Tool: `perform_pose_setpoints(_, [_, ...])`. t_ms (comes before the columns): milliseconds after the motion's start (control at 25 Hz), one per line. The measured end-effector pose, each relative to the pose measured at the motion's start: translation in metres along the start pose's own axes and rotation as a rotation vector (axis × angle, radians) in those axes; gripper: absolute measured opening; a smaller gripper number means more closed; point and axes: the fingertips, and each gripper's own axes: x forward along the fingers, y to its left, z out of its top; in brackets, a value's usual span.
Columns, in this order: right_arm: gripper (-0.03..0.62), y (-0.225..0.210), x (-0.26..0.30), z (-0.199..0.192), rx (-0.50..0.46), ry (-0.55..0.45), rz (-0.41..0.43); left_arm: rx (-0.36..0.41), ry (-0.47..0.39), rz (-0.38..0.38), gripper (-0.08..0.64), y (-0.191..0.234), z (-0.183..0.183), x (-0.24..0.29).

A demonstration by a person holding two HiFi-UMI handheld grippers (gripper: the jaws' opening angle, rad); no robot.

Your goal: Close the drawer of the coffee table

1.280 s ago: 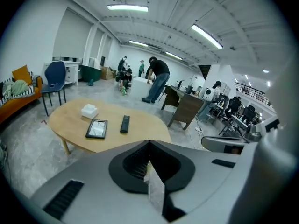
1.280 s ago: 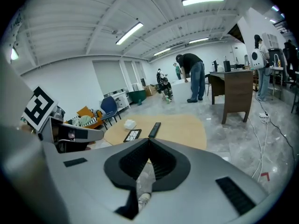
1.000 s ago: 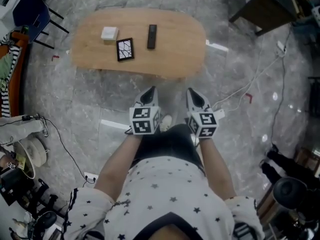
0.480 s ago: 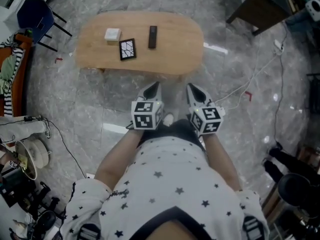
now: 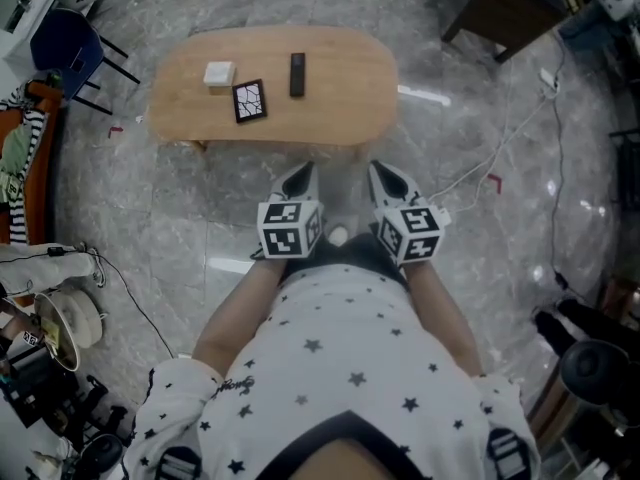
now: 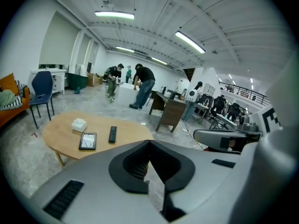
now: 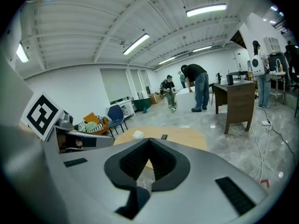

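Coffee table (image 5: 330, 98) stands beyond both sets of fingers, well apart from them. Left gripper (image 5: 302, 175) and right gripper (image 5: 381, 175) have their fingers pressed together, holding and touching nothing.

One table (image 5: 340, 103), one remote (image 5: 297, 74), one tablet (image 5: 249, 100), one box (image 5: 219, 73)

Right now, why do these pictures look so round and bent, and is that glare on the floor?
Head view: a wide lens bends the room around the coffee table and dims the corners; white streaks on the glossy floor look like reflected light. Left gripper view: fisheye circle with black corners, ceiling lamps bowed. Right gripper view: same round frame, its lamp blown out white.
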Motion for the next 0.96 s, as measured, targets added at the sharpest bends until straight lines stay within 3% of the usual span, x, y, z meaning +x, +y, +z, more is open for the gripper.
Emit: perform_pose_setpoints(960, [0.008,0.011,-0.006,-0.01,-0.009,0.018,0.007,-0.003,0.027,-0.025,0.006,-0.005,-0.012,-0.005])
